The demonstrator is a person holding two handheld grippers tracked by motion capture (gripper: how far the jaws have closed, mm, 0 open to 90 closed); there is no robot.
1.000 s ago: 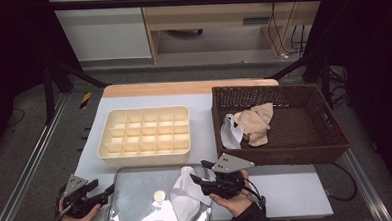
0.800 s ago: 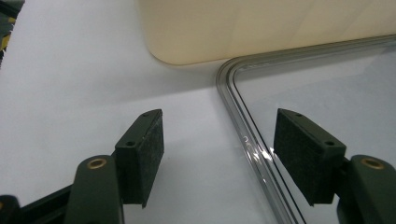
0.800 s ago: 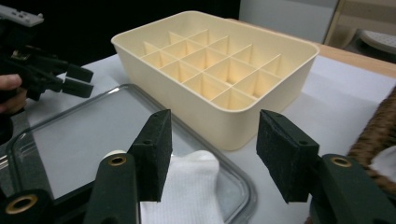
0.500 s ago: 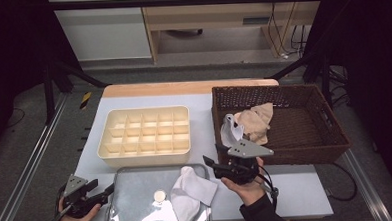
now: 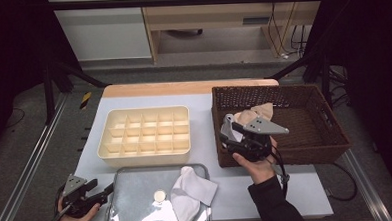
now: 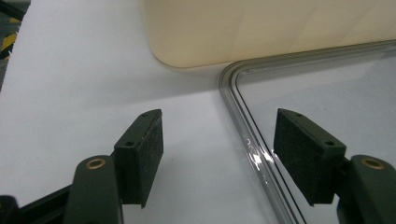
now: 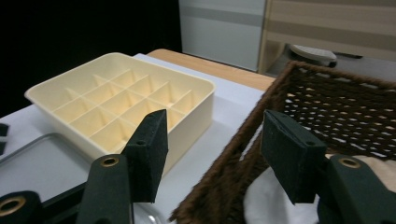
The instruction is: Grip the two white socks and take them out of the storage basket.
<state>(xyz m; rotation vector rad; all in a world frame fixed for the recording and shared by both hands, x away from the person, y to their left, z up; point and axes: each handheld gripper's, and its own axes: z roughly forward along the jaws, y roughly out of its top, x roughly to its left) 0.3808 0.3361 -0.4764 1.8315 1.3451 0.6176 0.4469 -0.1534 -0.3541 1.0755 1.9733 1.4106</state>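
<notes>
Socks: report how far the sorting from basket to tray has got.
Done: one white sock lies on the metal tray. In hand: nothing; the right gripper, jaws just opening, empty, is at the wicker basket. Left: socks in the basket.

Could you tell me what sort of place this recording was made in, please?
Probably a lab or workshop bench set up for recording handling tasks. The white table sits in a metal rail frame against dark surroundings, loose cables hang under a wooden desk behind, and each hand holds a tracked gripper, like the right gripper.

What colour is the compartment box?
Cream compartment box, plain with no pattern; clearest in the high view.
</notes>
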